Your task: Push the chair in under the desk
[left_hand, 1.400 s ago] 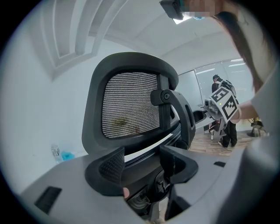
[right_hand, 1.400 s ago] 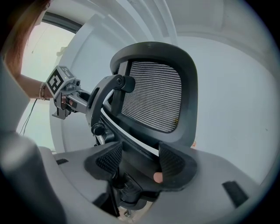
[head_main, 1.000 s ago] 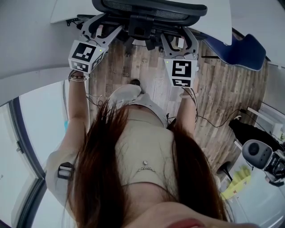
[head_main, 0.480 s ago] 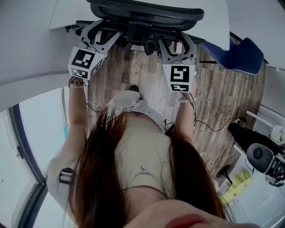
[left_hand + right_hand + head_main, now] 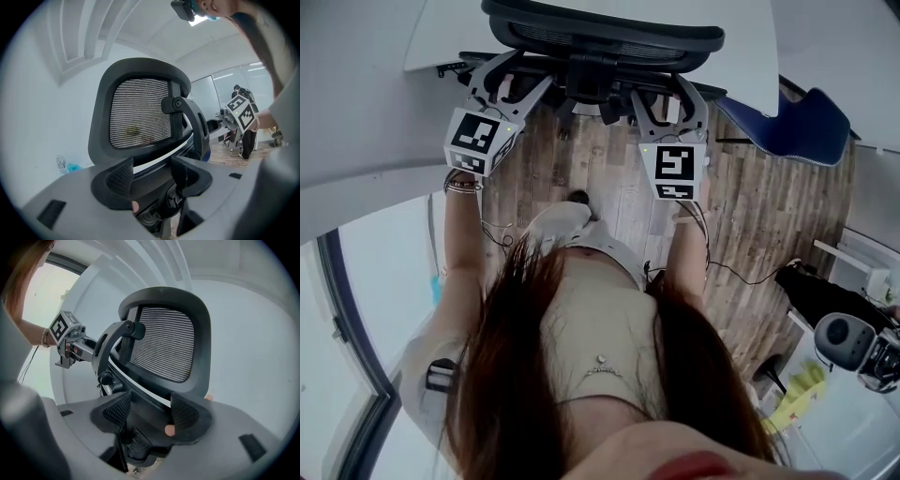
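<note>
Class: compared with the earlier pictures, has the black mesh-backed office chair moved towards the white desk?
No, not visibly. The black mesh-backed office chair keeps its place against the white desk edge; both drift down the head view together.

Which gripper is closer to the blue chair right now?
Right. The right gripper is at the black chair's back, on the side toward the blue chair. The left gripper is at the back's opposite side, farther away.

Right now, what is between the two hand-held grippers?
The central spine of the black mesh-backed office chair lies between the left hand-held gripper and the right hand-held gripper, seen in the head view.
</note>
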Motion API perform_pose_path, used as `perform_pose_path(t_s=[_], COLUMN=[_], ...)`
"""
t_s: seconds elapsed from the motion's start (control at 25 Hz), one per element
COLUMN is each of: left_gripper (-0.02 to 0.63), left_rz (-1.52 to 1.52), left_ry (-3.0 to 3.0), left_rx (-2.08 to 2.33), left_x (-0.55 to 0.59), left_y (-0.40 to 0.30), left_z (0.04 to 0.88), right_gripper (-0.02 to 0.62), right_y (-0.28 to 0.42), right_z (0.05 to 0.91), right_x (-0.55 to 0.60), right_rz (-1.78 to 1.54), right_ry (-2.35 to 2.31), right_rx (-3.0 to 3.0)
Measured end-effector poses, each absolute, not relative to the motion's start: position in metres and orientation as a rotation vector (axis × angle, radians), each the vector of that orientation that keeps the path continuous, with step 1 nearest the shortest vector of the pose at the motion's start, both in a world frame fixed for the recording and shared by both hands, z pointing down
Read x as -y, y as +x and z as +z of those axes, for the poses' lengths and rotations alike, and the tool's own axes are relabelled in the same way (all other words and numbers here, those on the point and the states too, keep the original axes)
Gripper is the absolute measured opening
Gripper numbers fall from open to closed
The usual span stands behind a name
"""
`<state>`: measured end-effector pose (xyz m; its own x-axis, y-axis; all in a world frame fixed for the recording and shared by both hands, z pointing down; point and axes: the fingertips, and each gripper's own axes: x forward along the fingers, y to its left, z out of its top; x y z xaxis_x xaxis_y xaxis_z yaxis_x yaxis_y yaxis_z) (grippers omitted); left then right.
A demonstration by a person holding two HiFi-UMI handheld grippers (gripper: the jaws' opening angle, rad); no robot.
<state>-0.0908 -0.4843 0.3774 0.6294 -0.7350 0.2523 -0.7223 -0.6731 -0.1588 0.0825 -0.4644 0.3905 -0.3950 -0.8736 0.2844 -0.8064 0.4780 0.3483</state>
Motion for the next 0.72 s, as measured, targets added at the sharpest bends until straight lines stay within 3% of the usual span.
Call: perform_pose_path(t_s=[0.72], left_gripper=[0.247], left_rz=[-0.434], left_ry=[-2.804], left_rx=[-1.243], left_x=[0.4851], left_y=[-0.0916], left_z=[0.3772], right_gripper=[0.267], right_y=[0.082], right_z=[0.3906], right_x=[0.4644], right_rz=[-0.231], right_ry=[1.39], right_rx=[2.316])
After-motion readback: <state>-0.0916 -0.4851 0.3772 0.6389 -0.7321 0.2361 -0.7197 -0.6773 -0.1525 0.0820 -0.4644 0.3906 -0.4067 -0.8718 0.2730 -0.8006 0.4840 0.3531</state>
